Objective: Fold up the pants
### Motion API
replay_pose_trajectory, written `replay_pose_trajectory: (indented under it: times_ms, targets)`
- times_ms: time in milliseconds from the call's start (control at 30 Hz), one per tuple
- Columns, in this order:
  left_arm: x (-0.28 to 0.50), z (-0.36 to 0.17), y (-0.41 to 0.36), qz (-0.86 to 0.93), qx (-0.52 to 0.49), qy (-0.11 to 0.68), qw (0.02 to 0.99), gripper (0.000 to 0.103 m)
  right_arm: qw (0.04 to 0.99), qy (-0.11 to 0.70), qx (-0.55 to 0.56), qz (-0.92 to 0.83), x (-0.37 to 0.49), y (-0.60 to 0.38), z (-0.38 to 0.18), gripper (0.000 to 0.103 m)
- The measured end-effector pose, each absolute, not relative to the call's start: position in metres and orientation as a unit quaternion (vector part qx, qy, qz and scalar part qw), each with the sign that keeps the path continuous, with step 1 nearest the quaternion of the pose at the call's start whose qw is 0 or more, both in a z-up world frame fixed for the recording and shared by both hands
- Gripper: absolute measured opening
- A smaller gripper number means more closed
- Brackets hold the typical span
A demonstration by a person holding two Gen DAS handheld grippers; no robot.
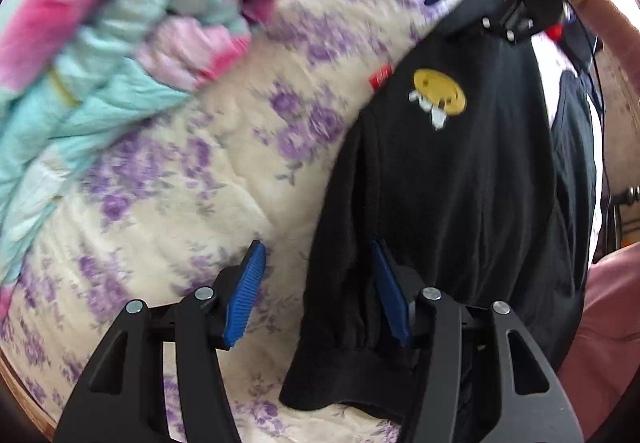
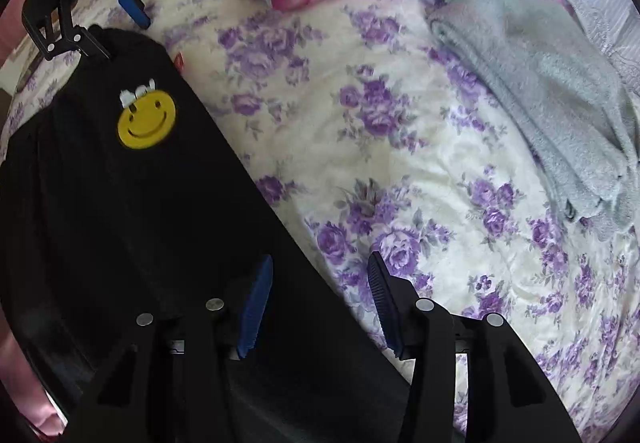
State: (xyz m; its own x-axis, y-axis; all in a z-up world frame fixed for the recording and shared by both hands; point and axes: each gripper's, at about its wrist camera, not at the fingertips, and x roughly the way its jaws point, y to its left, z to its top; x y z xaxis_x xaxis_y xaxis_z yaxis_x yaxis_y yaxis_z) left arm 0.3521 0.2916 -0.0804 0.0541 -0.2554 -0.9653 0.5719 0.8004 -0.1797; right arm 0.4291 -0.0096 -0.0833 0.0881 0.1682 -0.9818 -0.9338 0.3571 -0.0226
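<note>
My black fleece pants (image 1: 460, 183) with a yellow smiley patch (image 1: 439, 90) and gathered cuff lie stretched on the floral purple-and-cream bed quilt (image 2: 420, 163); my left tongs (image 1: 316, 295) and right tongs (image 2: 316, 307) both gape wide at opposite ends

black pants (image 1: 460, 183), soft fleece-like fabric, lie spread lengthwise on the bed. a round yellow smiley patch (image 1: 440, 90) with small white shapes at its edge sits on the upper face; a small red tag (image 1: 379, 77) shows at the side seam. a gathered elastic cuff (image 1: 340, 371) lies at the near end in the left wrist view. in the right wrist view the pants (image 2: 132, 203) fill the left side, edge running diagonally.
</note>
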Motion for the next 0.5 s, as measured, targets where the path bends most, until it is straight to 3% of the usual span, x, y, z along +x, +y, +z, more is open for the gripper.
replay_pose_trajectory:
  times_ms: [33,100,167,200,500]
  targets:
    - [0.353,-0.084,0.289,-0.293,0.126,0.628,0.710,0.053,0.633,0.523,-0.371,0.433,0.429,-0.008,-0.088,0.050]
    - [0.354,-0.086,0.285,-0.306,0.117,0.627,0.707,0.040,0.629,0.524,-0.375,0.434,0.426,-0.007,-0.094,0.047]
    - [0.351,-0.084,0.283,-0.327,0.098,0.628,0.699,0.013,0.626,0.521,-0.379,0.440,0.419,-0.006,-0.092,0.022]
    - [0.349,-0.082,0.282,-0.330,0.094,0.627,0.699,0.011,0.626,0.517,-0.382,0.441,0.415,-0.006,-0.090,0.005]
    - [0.305,-0.027,0.270,-0.314,0.141,0.559,0.754,0.007,0.669,0.456,-0.387,0.441,0.351,-0.037,-0.021,0.002]
